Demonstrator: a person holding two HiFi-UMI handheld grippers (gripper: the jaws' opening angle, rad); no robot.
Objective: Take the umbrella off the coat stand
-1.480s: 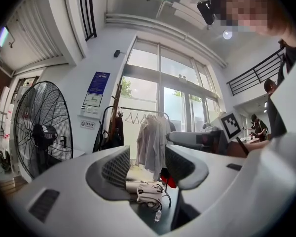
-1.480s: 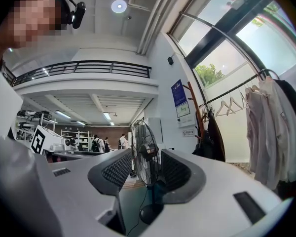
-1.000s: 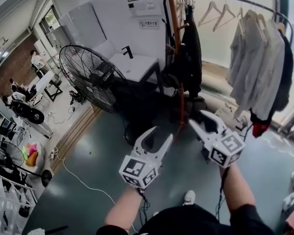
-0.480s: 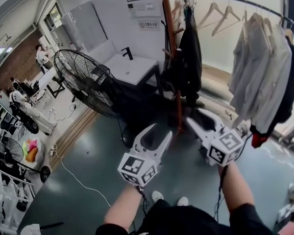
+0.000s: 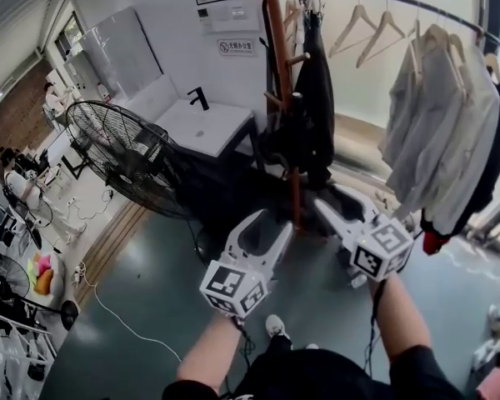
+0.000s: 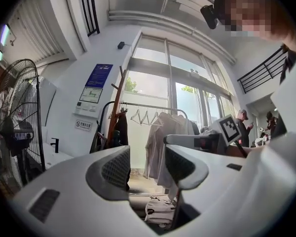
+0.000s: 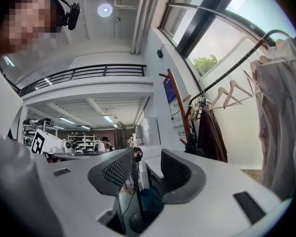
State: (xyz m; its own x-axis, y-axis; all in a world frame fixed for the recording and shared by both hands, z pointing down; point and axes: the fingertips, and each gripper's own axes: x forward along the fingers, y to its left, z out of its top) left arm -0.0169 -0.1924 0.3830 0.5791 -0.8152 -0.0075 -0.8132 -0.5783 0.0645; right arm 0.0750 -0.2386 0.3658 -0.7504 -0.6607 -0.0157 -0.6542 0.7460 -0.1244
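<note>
Risk: wide, empty left claw (image 5: 265,227) and right claw (image 5: 337,203) may snag dark coat (image 5: 318,90) (twelve o'clock) on coat stand (image 5: 281,65).

The left tongs (image 5: 265,228) and right tongs (image 5: 337,202) are white, both wearing black-and-white square markers (image 5: 227,286). Ahead, the coat stand (image 5: 279,73) is reddish-brown wood with a black coat (image 5: 318,98) on it, pale grey shirts (image 5: 437,115) alongside, a black fan (image 5: 121,152), and dull grey-green floor (image 5: 150,307).

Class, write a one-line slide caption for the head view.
Open and empty, the left hand-held gripper and right hand-held gripper face a wooden coat stand, fan to its left.
</note>
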